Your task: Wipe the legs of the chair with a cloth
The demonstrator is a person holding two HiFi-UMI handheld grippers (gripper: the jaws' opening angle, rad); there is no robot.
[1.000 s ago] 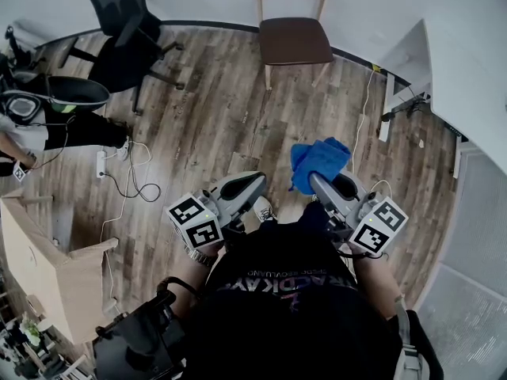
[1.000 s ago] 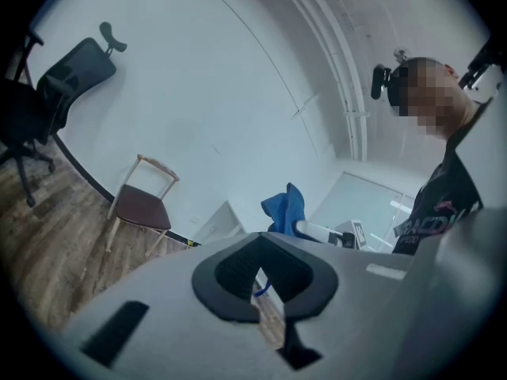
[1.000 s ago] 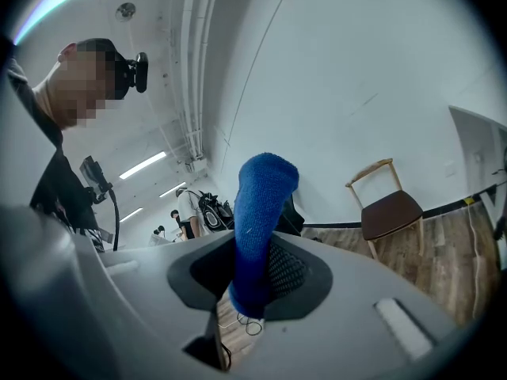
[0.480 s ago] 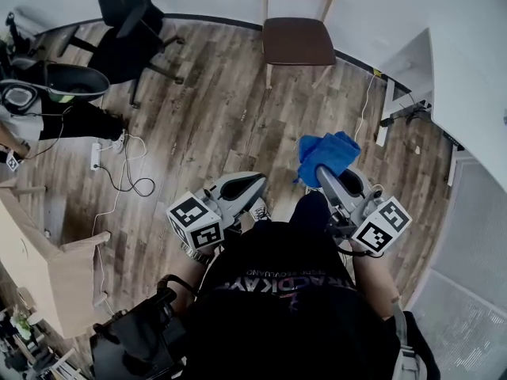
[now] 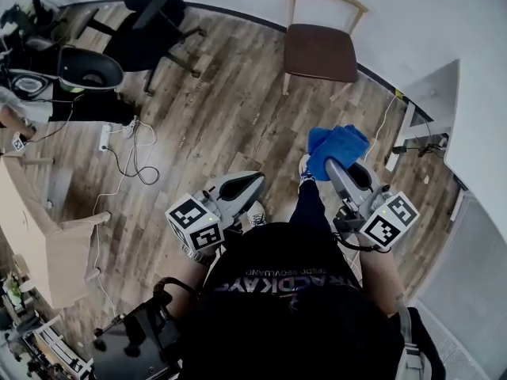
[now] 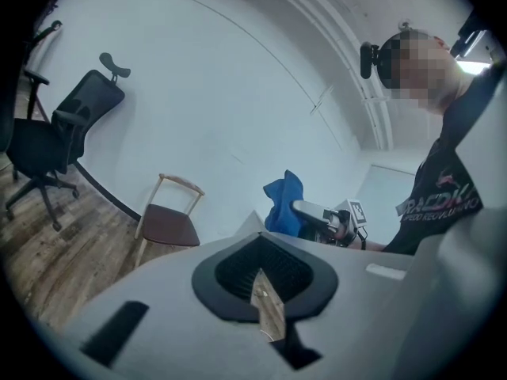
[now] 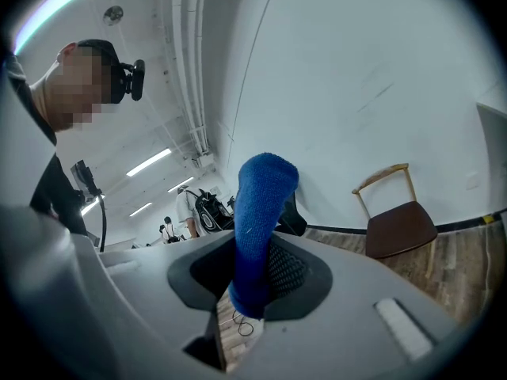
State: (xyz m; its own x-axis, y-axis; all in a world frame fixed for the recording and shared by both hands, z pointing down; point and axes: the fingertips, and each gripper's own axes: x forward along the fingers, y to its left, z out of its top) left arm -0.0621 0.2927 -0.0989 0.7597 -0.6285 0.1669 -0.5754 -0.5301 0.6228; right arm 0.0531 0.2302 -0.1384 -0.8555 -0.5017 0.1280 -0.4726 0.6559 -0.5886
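The right gripper (image 5: 336, 167) is clamped on a blue terry cloth (image 5: 339, 143). In the right gripper view its jaws pinch the lower end of the cloth (image 7: 261, 212), and the rest rises above the right gripper (image 7: 249, 287) in a rounded fold. The left gripper (image 5: 252, 183) holds nothing. Its own view shows the jaws brought together, with only a thin sliver of wood-plank floor (image 5: 222, 117) visible between them at the left gripper (image 6: 265, 291).

Both tools are held in front of the person's torso, above the floor, the cloth well apart from the wooden chair with a brown seat (image 5: 319, 51). That chair stands upright against the white wall (image 5: 412, 22), its pale legs on the floor, ahead of the person and slightly to the right. It also shows in the left gripper view (image 6: 166, 224) and the right gripper view (image 7: 404, 228). A black office chair (image 5: 150, 14) stands further left along the same wall.
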